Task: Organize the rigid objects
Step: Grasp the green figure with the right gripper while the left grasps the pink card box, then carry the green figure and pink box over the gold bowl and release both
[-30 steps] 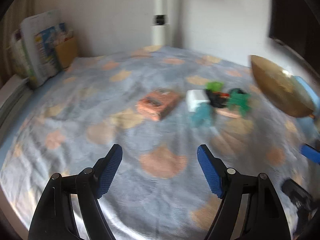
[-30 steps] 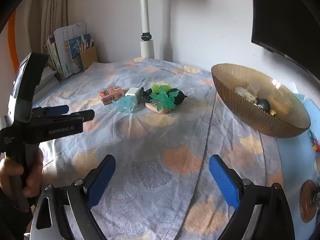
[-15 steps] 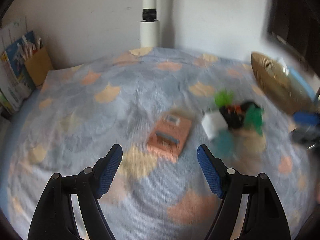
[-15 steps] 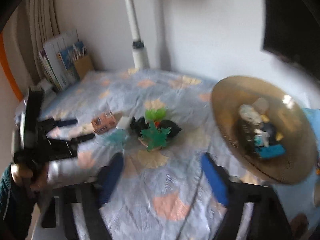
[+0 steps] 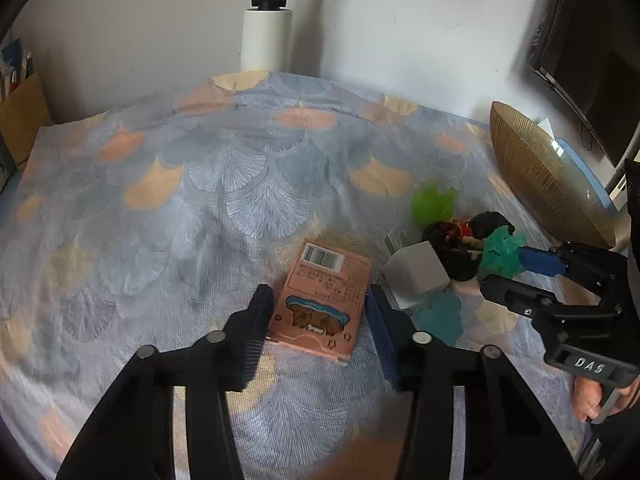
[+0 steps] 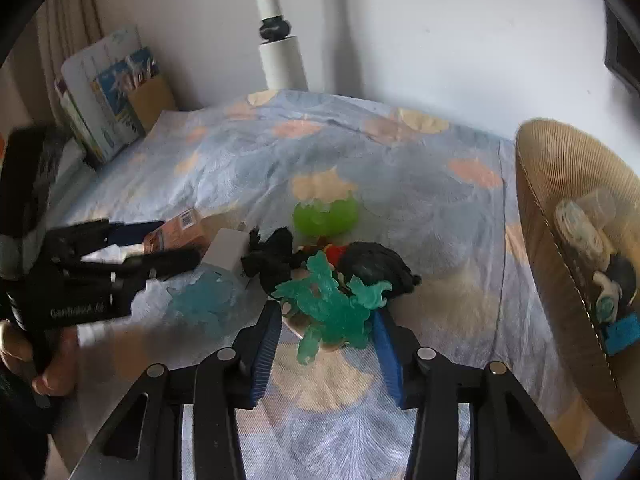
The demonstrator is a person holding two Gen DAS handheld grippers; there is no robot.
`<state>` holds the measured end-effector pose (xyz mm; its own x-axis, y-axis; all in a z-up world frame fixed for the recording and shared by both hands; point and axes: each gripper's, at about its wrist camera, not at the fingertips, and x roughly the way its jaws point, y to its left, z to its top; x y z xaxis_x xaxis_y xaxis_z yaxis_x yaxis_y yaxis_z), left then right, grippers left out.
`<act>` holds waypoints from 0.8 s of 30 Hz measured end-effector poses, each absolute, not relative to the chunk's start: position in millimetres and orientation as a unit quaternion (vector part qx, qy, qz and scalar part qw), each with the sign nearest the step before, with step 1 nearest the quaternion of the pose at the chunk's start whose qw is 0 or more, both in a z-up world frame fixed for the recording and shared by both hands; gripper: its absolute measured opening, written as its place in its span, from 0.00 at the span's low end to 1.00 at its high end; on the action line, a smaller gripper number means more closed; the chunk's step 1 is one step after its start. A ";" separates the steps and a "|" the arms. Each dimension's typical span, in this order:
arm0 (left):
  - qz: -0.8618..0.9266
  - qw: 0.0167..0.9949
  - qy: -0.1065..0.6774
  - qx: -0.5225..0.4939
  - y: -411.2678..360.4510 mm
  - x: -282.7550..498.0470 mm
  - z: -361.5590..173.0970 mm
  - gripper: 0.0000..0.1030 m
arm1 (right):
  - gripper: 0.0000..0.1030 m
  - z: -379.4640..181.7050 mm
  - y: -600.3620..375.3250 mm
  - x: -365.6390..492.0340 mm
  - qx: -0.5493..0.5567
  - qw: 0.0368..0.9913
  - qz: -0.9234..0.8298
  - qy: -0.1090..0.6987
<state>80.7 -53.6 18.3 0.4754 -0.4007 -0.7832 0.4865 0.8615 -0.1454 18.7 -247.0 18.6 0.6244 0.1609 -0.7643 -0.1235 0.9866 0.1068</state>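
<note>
A pink box [image 5: 320,300] with a barcode lies flat on the patterned cloth. My left gripper [image 5: 318,312] straddles it, jaws closing, both pads against its long sides. A translucent green toy figure [image 6: 332,308] stands on a beige base in a small heap with a black toy [image 6: 372,264], a lime toy [image 6: 324,216], a white cube [image 6: 226,252] and a pale blue figure [image 6: 200,300]. My right gripper [image 6: 326,320] has the green figure between its closing jaws, and a gap still shows beside the left pad. The right gripper [image 5: 516,272] also shows in the left wrist view.
A wide golden ribbed bowl [image 6: 560,216] holding several small items stands at the right. A white lamp post [image 5: 266,36] rises at the back wall. Books and a cardboard holder [image 6: 120,92] stand at the back left. A person's hand [image 6: 44,364] holds the left gripper.
Both grippers have moved in toward the heap and tilted down. The left jaws narrowed around the pink box; the right jaws narrowed around the green figure.
</note>
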 end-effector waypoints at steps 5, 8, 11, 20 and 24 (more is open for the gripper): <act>-0.243 0.868 0.433 0.020 -38.6 62.7 26.6 0.39 | 0.38 21.4 -242.0 6.8 -0.001 0.908 0.060 0.414; -0.231 0.876 0.424 -0.001 -26.2 44.2 33.8 0.38 | 0.38 28.3 -250.0 -9.1 0.029 0.912 0.068 0.404; -0.199 0.883 0.425 -0.010 -14.1 13.8 37.0 0.37 | 0.38 41.1 -254.8 -37.8 0.053 0.915 0.095 0.389; -0.175 0.880 0.440 -0.033 -6.4 -46.7 18.7 0.38 | 0.40 17.1 -239.2 -98.8 0.030 0.886 0.128 0.445; -0.179 0.878 0.444 -0.016 -7.4 -58.8 14.2 0.47 | 0.45 6.3 -235.7 -110.3 0.012 0.880 0.133 0.455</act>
<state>-58.8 -7.4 14.2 0.5413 -0.3284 -0.7741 0.3004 0.9354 -0.1868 -110.3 -235.7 6.3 0.5506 0.2440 -0.7983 -0.2229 0.9646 0.1410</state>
